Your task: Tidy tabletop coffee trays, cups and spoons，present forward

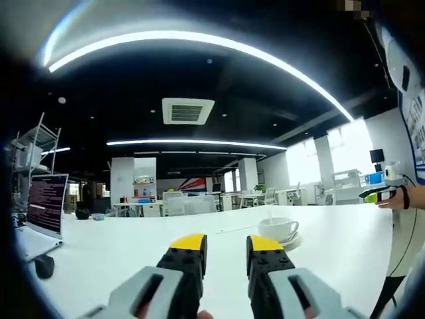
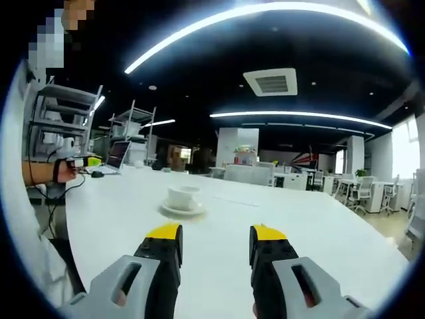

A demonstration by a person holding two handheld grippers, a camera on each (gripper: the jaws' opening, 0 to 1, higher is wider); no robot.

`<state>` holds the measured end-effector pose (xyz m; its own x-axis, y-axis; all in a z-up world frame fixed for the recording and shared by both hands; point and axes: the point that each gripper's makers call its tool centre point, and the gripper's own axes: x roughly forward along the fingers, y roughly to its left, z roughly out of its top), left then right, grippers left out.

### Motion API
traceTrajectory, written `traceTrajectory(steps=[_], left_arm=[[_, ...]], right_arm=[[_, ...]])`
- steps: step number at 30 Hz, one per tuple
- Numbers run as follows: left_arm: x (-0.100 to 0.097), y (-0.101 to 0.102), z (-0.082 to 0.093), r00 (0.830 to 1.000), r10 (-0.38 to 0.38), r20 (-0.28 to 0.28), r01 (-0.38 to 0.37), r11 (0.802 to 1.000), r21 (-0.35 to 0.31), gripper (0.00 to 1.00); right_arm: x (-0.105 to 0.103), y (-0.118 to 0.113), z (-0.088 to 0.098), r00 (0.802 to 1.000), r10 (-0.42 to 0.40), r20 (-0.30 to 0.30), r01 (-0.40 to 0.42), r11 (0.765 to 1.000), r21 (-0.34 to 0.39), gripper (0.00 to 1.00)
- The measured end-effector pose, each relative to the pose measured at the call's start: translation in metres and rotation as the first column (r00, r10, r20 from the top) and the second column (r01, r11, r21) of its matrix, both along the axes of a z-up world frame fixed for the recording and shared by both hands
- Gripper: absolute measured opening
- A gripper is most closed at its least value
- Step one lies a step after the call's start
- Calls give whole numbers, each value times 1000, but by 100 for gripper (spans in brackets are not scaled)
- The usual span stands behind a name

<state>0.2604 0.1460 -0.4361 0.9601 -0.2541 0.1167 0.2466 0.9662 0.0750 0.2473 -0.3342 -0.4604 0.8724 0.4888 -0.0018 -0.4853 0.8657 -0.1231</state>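
Left gripper view: the cup [image 1: 277,227] on its saucer [image 1: 284,240] sits on the white bench [image 1: 119,252], ahead of the left tongs [image 1: 226,244] at about 1 o'clock, just past the right yellow tip. Right gripper view: the same cup [image 2: 184,197] and saucer [image 2: 182,210] lie at about 11 o'clock from the right tongs [image 2: 216,236], ahead of the left yellow tip. So the cup is between the two tools and forward of both. Which one is nearer, cannot tell; the gap looks similar in both views.

Both tongs are parted, jaws apart with bare bench showing between them, nothing held. Neither touches the cup or saucer.

Cup: white, low and wide, upright, centred on a white round saucer. Something thin rises at the cup rim in the left gripper view, maybe a spoon or handle; too small to tell. Handle direction unclear, so no long axis to call. A faint thin line lies on the bench beyond the cup at 12 o'clock, cannot tell what it is.

A person's hand [image 1: 397,198] with a strapped device sits at 3 o'clock, at the bench edge. A laptop [image 1: 45,206] stands at 9 o'clock.

Judgement: task barely begun; next move is a reach inward toward the saucer.
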Motion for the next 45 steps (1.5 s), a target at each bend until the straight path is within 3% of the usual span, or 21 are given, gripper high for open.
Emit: traceTrajectory(steps=[16, 19, 27, 34, 45], left_arm=[[1, 1, 1, 1000, 4, 6, -4, 1000, -4, 26], [4, 9, -1, 1000, 7, 5, -7, 1000, -2, 26], [2, 4, 2, 1000, 5, 3, -5, 1000, 3, 25], [6, 20, -6, 1000, 0, -4, 0, 1000, 11, 25], [-2, 1, -8, 999, -11, -30, 11, 1000, 20, 26]], right_arm=[[0, -1, -2, 1000, -5, -4, 5, 1000, 3, 40], [0, -2, -2, 1000, -1, -3, 1, 1000, 2, 40], [3, 0, 0, 1000, 9, -1, -9, 1000, 1, 40], [6, 5, 1, 1000, 23, -3, -23, 1000, 3, 40], [6, 6, -3, 999, 32, -17, -32, 999, -5, 40]])
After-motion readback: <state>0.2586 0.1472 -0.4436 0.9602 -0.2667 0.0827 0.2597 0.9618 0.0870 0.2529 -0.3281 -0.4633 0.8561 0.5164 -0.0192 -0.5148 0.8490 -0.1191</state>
